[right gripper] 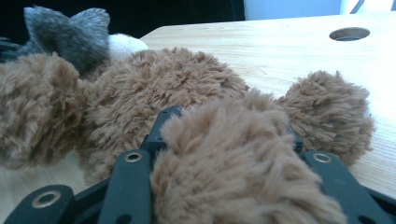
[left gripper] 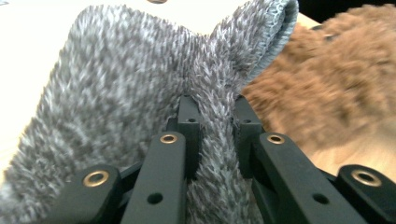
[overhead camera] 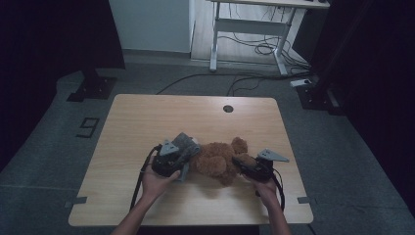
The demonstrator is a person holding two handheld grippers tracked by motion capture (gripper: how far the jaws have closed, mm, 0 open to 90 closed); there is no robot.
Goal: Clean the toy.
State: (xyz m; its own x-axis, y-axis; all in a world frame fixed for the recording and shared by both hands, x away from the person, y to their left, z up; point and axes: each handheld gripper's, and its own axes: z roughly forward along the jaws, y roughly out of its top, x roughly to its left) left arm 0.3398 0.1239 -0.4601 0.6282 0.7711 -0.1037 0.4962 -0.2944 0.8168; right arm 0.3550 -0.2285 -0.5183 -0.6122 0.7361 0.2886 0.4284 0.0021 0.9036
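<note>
High view: a wooden table [overhead camera: 147, 122] with a round cable hole [overhead camera: 228, 108] near its 12 o'clock edge. A brown teddy bear [overhead camera: 218, 160] lies at the table's centre, slightly toward 6 o'clock. At the bear's 9 o'clock side, touching it, is a grey fleecy cloth [overhead camera: 186, 144]. The left gripper [overhead camera: 172, 157] meets the cloth; the right gripper [overhead camera: 243, 161] meets the bear from 3 o'clock. On the floor at 9 o'clock of the table, a mark reads "9" [overhead camera: 88, 127]; no other writing is legible.

Left gripper view: the left gripper [left gripper: 212, 112] has its jaws nearly together, pinching a fold of the grey cloth [left gripper: 116, 84], whose stitched hem shows at 1 o'clock. The bear's brown fur [left gripper: 327, 79] lies just beyond, at 3 o'clock.

Right gripper view: the right gripper [right gripper: 229, 126] is closed partway on a plush limb of the bear [right gripper: 163, 84]; fur bulges between the jaws. The cloth [right gripper: 65, 32] rises at 10 o'clock, and the cable hole [right gripper: 349, 33] at 1 o'clock.
</note>
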